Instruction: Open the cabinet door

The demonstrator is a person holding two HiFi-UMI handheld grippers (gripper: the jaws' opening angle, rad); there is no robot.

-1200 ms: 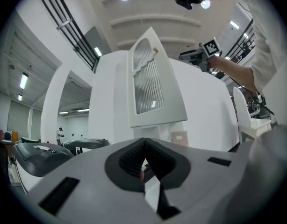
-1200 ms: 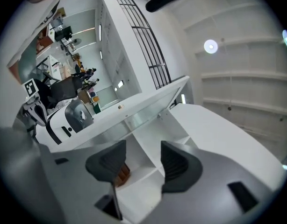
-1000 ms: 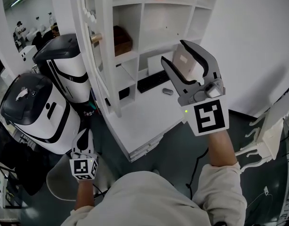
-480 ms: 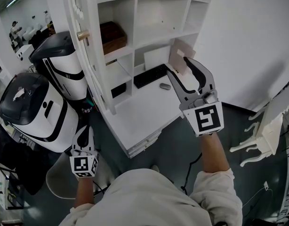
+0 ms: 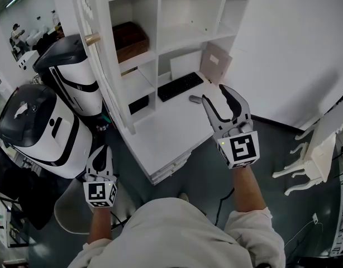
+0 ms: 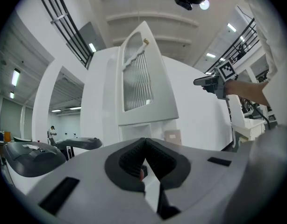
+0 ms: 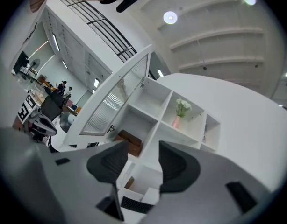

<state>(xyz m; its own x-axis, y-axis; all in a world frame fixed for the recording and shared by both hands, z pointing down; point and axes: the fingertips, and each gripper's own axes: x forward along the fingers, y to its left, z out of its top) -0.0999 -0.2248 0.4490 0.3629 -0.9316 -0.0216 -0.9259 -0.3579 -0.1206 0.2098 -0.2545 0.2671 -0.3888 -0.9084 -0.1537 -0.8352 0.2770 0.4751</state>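
The white, glass-paned cabinet door (image 5: 113, 82) stood swung wide open at the left side of the tall white shelf cabinet (image 5: 158, 32), seen nearly edge-on from the head view, with its small round brass knob (image 5: 92, 38) sticking out toward the left. Neither gripper touched the door. The left gripper (image 5: 100, 152) hung low and well below the knob, beside a white-and-black rounded machine (image 5: 43, 133). Its jaws were pressed together with nothing held (image 6: 144, 146), and the door (image 6: 143, 78) rose above them in the left gripper view. The right gripper (image 5: 216, 95) was held over the right part of the white desk surface (image 5: 166, 133), well apart from the door. Its jaws stood apart (image 7: 142, 160), had just been closing a little, and had nothing between them. Past them the right gripper view showed the open door (image 7: 113, 101) and a pink vase of white flowers (image 7: 177, 120) on an upper shelf. On the desk lay a black keyboard (image 5: 180, 86) and, just beside it, a small grey mouse (image 5: 194, 99). A brown wooden box (image 5: 130, 40) sat in a left compartment, and a brown cardboard panel (image 5: 217, 63) leaned by the cabinet's right side.
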